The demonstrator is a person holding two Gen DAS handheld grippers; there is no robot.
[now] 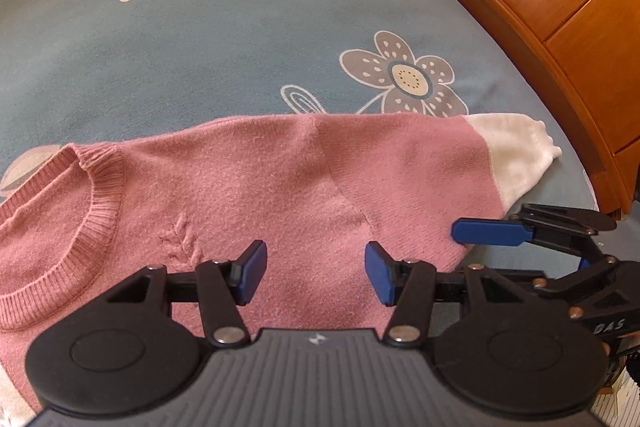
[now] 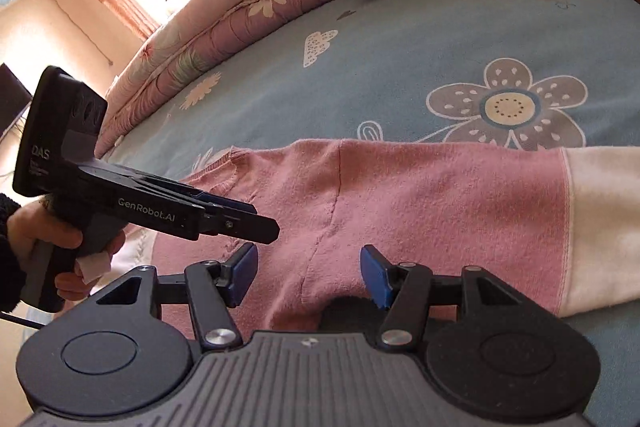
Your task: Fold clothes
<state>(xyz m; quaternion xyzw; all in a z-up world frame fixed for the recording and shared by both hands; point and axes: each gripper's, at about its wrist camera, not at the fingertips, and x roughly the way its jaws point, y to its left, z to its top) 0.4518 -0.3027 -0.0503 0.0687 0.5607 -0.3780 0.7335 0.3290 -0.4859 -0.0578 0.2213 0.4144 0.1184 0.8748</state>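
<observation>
Hovering tilted down over pink sweater (image 1: 248, 187): L gripper (image 1: 316, 273) & R gripper (image 2: 308, 277), both half-open, empty.

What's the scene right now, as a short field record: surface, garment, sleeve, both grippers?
surface: bed sheet, blue with flower print
garment: pink sweater, lying flat, collar showing
sleeve: stretched out sideways, white cuff near the bed's edge
left gripper: open, over the sweater's chest, nothing between the jaws
right gripper: open, over the sleeve, nothing held
fold: none seen yet
</observation>
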